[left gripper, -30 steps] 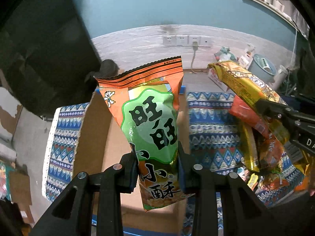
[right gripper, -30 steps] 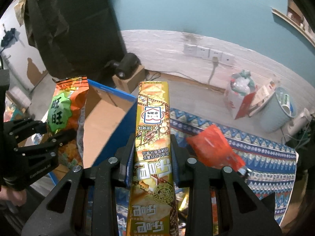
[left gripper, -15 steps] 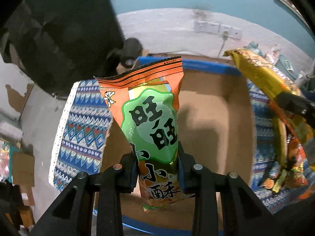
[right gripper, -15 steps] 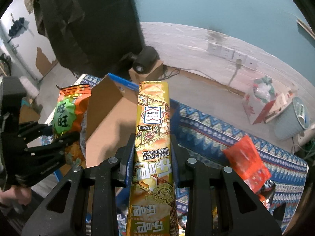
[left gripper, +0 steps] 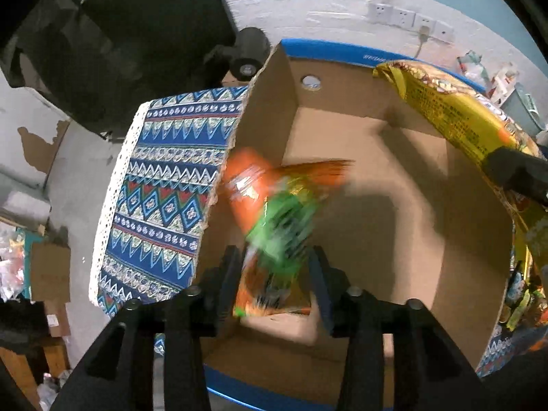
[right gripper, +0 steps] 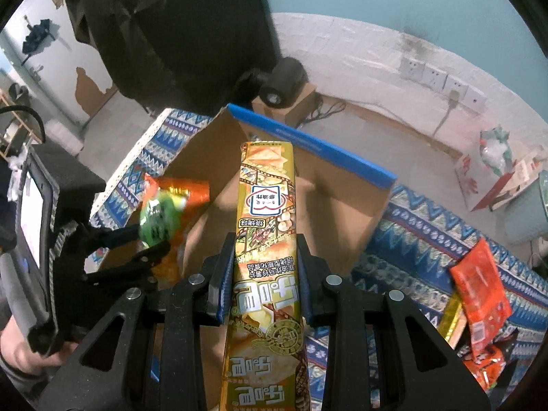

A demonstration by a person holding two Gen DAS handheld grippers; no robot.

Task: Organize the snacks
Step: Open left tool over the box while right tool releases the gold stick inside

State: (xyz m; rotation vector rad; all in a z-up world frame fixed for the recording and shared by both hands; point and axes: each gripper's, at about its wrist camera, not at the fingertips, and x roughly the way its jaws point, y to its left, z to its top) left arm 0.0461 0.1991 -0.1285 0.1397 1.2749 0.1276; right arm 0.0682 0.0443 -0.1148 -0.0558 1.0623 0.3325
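Released since the earlier frame, orange snack bag (left gripper: 274, 212) blurs between parted left gripper (left gripper: 275, 284) over cardboard box (left gripper: 394, 205); right gripper (right gripper: 263, 274) clamps yellow packet (right gripper: 265, 239).

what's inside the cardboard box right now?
The cardboard box shows bare brown floor and walls; no snack lies on the visible floor. The blurred orange-green snack bag, between the left gripper's jaws, is over it. The floor behind that bag is hidden.

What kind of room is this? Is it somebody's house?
Probably a lived-in room at home, a bit worn. There are wall sockets on a white-and-teal wall, a patterned cloth spread under a cardboard box, and snack packets lying around.
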